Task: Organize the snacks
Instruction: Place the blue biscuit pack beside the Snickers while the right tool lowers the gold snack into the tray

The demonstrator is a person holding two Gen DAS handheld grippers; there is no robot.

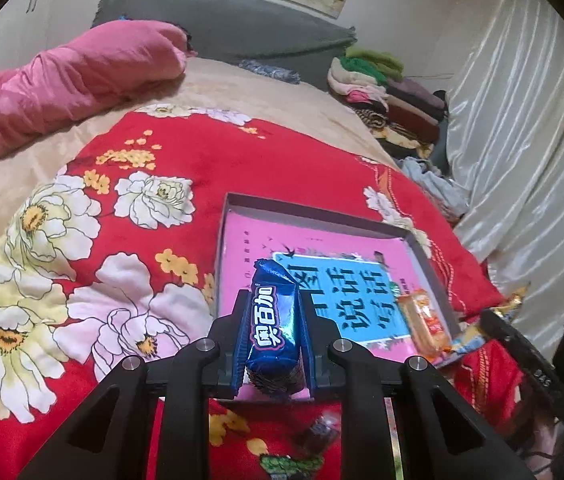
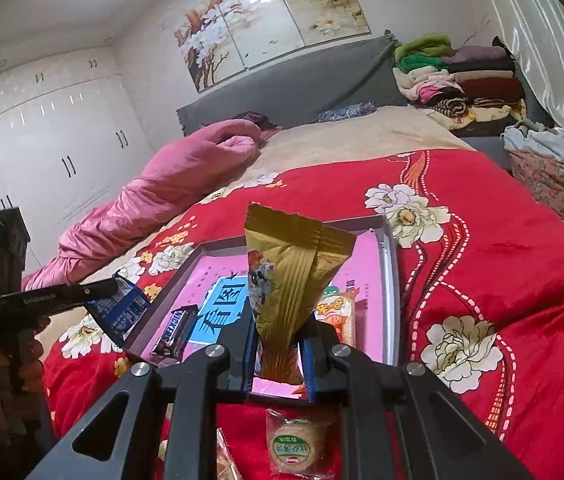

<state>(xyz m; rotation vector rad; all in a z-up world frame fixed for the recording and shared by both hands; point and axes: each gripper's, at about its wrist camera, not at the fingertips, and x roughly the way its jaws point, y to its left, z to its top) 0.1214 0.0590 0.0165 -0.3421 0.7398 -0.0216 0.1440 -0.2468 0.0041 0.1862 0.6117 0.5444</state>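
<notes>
Your left gripper [image 1: 272,320] squeezes a blue cookie pack [image 1: 272,312] tight between its jaws. The pack stands up on end, over the near left edge of the tray [image 1: 238,200]. The bottom of the pack hides behind the black gripper frame.

Your right gripper [image 2: 280,344] squeezes a gold snack bag [image 2: 289,280]. The bag sticks up tall over the near edge of the same tray [image 2: 389,280]. Its lower end is tucked down between the jaws, so you can't see it.

The tray is flat with low gray walls. It sits on a red blanket with big white flowers [image 1: 202,152]. A pink and blue sheet with big letters [image 1: 341,292] lines the bottom. The snacks you hold cover part of the letters.

Inside the tray lies an orange snack pack [image 2: 337,312], near the right wall. The gold bag hides part of it. A dark chocolate bar [image 2: 174,332] lies by the tray's near left corner.

In front of the tray, on the blanket, lies a round cookie in a clear wrapper with a green label [image 2: 295,444]. One more wrapper at the bottom edge of the right view is cut off and hard to make out.

From the right view, you see the left gripper from the side, with your hand [image 2: 30,356] around its handle.
</notes>
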